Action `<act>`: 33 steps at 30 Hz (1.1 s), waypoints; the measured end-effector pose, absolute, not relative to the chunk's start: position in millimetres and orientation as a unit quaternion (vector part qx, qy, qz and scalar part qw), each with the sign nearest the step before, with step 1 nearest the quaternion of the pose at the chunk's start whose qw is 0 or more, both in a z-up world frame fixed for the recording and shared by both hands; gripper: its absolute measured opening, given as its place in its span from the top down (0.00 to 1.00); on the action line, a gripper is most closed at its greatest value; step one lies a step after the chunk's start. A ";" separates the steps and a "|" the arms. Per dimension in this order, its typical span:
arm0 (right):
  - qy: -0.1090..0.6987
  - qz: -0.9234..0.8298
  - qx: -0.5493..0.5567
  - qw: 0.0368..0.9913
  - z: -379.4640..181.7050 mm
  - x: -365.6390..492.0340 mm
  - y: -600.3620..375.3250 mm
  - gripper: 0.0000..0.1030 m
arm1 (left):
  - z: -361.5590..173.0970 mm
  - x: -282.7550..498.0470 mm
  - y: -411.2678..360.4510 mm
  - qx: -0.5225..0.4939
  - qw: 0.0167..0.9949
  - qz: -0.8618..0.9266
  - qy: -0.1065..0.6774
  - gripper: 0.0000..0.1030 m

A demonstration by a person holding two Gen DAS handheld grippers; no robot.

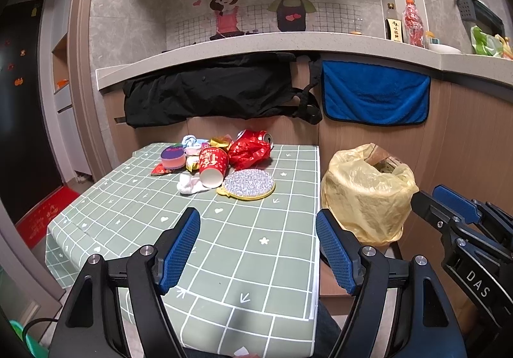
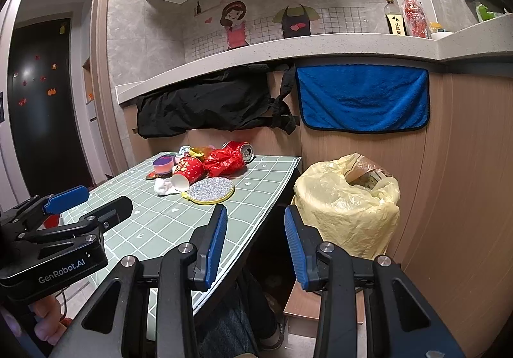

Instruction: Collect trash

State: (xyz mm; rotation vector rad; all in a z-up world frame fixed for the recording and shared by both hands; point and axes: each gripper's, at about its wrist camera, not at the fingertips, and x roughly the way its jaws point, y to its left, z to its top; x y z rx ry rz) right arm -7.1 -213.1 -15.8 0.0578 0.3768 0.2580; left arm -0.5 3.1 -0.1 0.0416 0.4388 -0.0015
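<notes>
Left wrist view: the left gripper (image 1: pixel 258 249) holds its fingers spread over the table (image 1: pixel 231 261), pinching nothing. The trash pile (image 1: pixel 221 162) (cup, can, red bag) lies well beyond the fingertips. The right gripper (image 2: pixel 256 245), fingers also spread and empty, points toward the yellow-lined bin (image 2: pixel 349 204).

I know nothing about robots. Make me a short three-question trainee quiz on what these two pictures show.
1. True or false: the red paper cup stands upright.
2. The bin with the yellow bag sits: A) on the table, B) beside the table, C) on the counter.
3. What does the left gripper hold?

Key: 1. False, it lies on its side. 2. B. 3. Nothing; its jaws stand open, like those of the right gripper.
</notes>
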 end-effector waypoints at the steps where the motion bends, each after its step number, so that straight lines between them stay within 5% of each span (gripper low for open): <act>1: 0.186 0.126 0.028 0.974 -16.0 -6.8 -213.2 0.65 | -0.7 0.3 2.6 0.022 0.975 -0.001 0.219 0.27; 33: 0.183 0.121 0.033 0.975 -14.5 -9.0 -217.0 0.65 | -1.6 0.6 -0.1 0.023 0.975 0.000 0.220 0.28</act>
